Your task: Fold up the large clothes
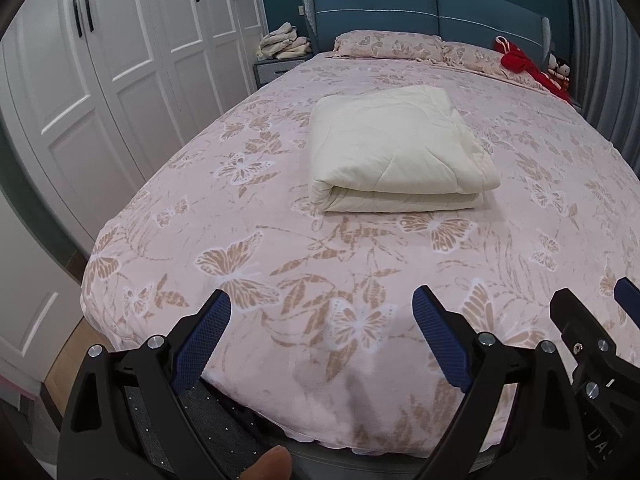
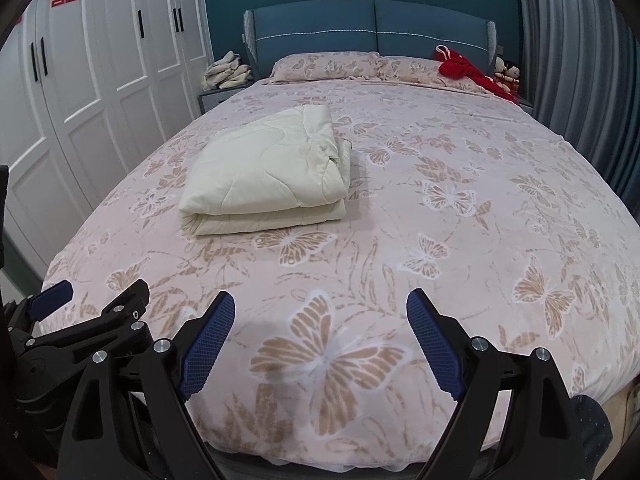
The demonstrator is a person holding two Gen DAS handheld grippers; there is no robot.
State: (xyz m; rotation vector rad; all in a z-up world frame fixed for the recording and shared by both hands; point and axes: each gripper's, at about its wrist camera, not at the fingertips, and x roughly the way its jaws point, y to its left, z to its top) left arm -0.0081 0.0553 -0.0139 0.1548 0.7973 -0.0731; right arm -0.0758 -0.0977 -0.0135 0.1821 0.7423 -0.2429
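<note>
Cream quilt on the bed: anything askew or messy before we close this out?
Mostly tidy. The folded cream quilt lies flat on the butterfly bedspread, but its right side shows loose, uneven layers. A red garment lies crumpled by the pillows. Both hand-held grippers are open and clear.

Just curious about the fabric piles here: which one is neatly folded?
The cream quilt in the middle of the bed. The red garment by the pillows and the beige pile on the nightstand lie crumpled.
</note>
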